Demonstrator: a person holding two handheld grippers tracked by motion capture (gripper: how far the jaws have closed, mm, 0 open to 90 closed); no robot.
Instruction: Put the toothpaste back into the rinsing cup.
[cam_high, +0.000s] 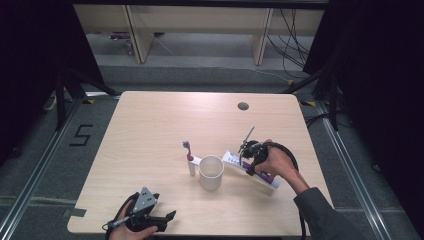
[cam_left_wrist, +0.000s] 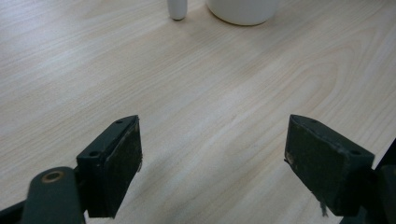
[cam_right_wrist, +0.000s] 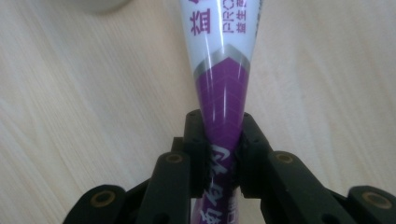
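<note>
A white and purple toothpaste tube (cam_high: 252, 170) lies slanted on the table right of a white cup (cam_high: 211, 172). My right gripper (cam_high: 250, 167) is shut on it: in the right gripper view both pads (cam_right_wrist: 198, 154) press the purple part of the tube (cam_right_wrist: 223, 93). A toothbrush with a white handle and red neck (cam_high: 189, 159) stands tilted just left of the cup. My left gripper (cam_high: 167, 218) rests near the table's front edge, open, with bare wood between its pads (cam_left_wrist: 116, 163). The cup's base (cam_left_wrist: 243, 10) and the toothbrush handle's end (cam_left_wrist: 177, 8) show ahead of it.
The wooden table (cam_high: 150, 130) has a round cable hole (cam_high: 243, 106) at the back right. Grey floor with rails surrounds it, with black curtains at both sides. A cable loops from the right gripper over the person's sleeve (cam_high: 320, 215).
</note>
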